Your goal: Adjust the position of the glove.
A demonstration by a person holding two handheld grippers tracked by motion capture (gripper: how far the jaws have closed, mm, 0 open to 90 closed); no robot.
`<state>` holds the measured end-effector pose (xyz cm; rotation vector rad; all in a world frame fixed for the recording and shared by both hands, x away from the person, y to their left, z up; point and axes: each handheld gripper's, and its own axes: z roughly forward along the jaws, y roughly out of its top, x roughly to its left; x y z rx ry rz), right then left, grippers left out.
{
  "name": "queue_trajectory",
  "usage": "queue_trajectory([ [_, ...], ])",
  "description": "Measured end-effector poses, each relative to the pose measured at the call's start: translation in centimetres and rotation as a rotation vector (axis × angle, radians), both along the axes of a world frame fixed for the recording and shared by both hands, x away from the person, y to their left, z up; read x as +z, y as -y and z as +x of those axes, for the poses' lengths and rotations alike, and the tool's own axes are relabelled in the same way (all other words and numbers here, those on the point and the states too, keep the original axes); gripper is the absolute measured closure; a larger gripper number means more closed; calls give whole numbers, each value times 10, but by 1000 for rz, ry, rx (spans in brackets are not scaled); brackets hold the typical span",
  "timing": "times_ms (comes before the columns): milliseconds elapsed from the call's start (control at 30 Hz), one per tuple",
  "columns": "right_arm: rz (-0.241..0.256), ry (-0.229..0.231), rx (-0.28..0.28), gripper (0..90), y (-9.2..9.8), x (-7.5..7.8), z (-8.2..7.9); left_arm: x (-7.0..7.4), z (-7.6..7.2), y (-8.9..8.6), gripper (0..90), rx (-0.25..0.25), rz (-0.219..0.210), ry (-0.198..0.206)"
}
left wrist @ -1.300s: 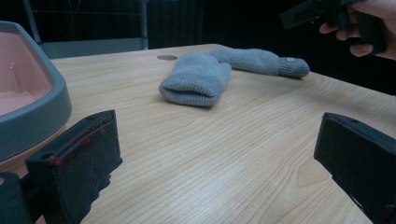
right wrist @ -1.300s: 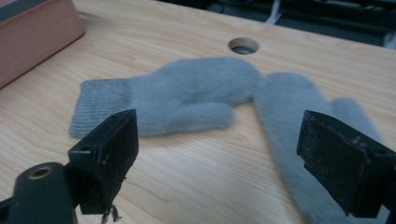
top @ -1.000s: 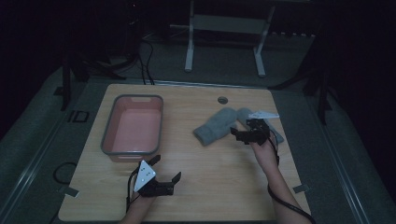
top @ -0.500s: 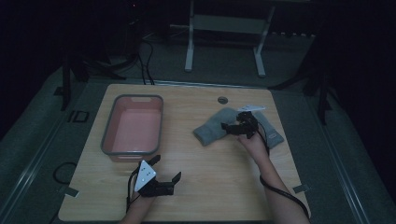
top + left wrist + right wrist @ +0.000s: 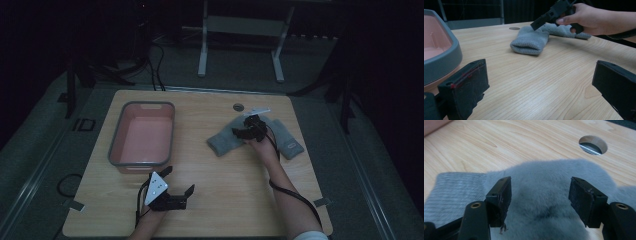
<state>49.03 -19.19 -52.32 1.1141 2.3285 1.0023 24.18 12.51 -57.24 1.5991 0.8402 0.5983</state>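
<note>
While poised with jaws spread just above the nearer grey sock (image 5: pixel 544 195), the right gripper (image 5: pixel 540 202) risks pinching only fluff and slipping off, or dragging along the second sock (image 5: pixel 286 139) overlapping just behind. Two socks counted, one pink basin (image 5: pixel 142 162) beside the left gripper (image 5: pixel 177 192), likewise spread, pinching nothing, low over the table (image 5: pixel 230 190).

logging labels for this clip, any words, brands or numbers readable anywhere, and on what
"ID": pale letters on the dark floor mat left of the table, in the high view; blurred, so not certain.
A small dark patch on the far grey sock may be a label; too small to read.
Nothing legible on the pink tray or either gripper.
</note>
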Motion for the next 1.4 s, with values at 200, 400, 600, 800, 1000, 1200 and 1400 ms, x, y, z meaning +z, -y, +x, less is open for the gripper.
queue_trajectory([
  [200,-62,-16,9,347,-8,-14,8,0,0,0,8,-4,-6,-2],
  [400,-32,-45,24,457,-4,-23,10,0,0,0,8,-5,-8,-5],
  [600,-25,-56,33,611,-3,-24,11,0,0,0,8,-5,-3,-5],
  [800,3,-100,93,796,-4,-17,12,0,1,1,8,-8,7,-10],
  [1000,20,-93,210,819,-9,2,-2,0,0,1,8,-7,12,-6],
  [1200,54,-72,344,823,-14,21,-25,0,0,1,8,-2,16,-4],
  [1400,109,-52,545,823,-23,43,-65,0,0,1,8,3,14,-3],
])
